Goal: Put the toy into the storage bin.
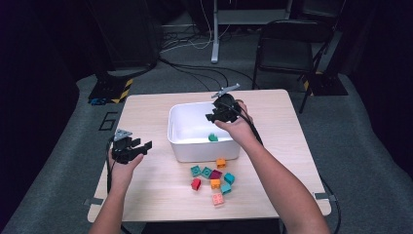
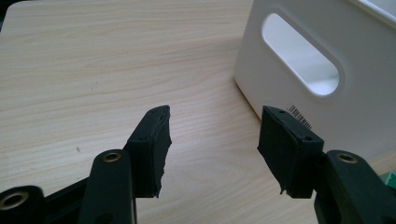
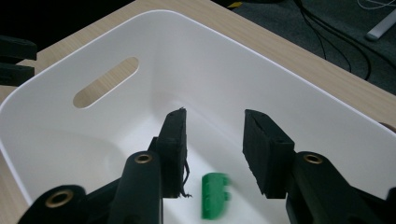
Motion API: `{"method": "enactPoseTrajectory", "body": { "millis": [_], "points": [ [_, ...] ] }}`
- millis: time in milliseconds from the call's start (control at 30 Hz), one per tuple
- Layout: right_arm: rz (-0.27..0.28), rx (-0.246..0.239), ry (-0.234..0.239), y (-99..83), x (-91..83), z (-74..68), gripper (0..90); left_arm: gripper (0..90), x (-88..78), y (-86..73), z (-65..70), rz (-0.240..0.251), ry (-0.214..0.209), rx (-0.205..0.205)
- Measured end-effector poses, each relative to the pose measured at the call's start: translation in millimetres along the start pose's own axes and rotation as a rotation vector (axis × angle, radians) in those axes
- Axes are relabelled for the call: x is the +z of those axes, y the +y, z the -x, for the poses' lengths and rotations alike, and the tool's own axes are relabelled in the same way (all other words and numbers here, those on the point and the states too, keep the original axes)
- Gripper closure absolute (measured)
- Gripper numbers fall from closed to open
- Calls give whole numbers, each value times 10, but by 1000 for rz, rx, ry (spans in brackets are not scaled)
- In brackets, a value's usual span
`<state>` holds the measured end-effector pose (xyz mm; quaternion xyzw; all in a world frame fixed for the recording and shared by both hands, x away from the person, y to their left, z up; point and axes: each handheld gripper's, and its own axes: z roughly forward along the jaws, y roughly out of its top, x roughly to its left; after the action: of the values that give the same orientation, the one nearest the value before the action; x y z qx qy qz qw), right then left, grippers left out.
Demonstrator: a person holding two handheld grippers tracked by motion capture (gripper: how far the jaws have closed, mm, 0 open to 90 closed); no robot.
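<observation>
Your right gripper (image 1: 213, 117) hangs over the white bin (image 1: 181, 146), its jaws apart with nothing pressed between the pads. In the right gripper view the green brick (image 3: 214, 195) shows blurred below the gap between the two black pads (image 3: 173, 154), nearer the left one and clear of both, inside the bin against its white floor; whether it already rests there you cannot tell from the blur. From the high view the same green brick (image 1: 213, 138) sits low in the bin near the front wall, just below your right hand (image 1: 238, 127). Your left gripper (image 1: 141, 145) is held over the bare wooden table (image 1: 146, 195) left of the bin, jaws spread wide and empty, pointing toward the bin's side wall with its handle slot (image 2: 299, 53). A cluster of loose bricks (image 1: 213, 183) lies on the table in front of the bin.
</observation>
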<state>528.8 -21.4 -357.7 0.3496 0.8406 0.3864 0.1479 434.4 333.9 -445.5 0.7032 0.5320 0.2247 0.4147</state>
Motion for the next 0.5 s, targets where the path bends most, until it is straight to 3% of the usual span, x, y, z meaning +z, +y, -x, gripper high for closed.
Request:
{"method": "enactPoseTrajectory", "body": {
  "millis": [233, 333, 500],
  "points": [
    [27, -33, -13, -20, -240, -103, 590, 431, 8, 4, 16, -4, -4, 6],
    [42, -76, -14, -48, -380, -174, 588, 431, 10, 6, 20, -5, -4, 8],
    [50, -61, 11, -166, -590, -250, 580, 431, 13, 8, 26, -3, -3, 8]
  ]
}}
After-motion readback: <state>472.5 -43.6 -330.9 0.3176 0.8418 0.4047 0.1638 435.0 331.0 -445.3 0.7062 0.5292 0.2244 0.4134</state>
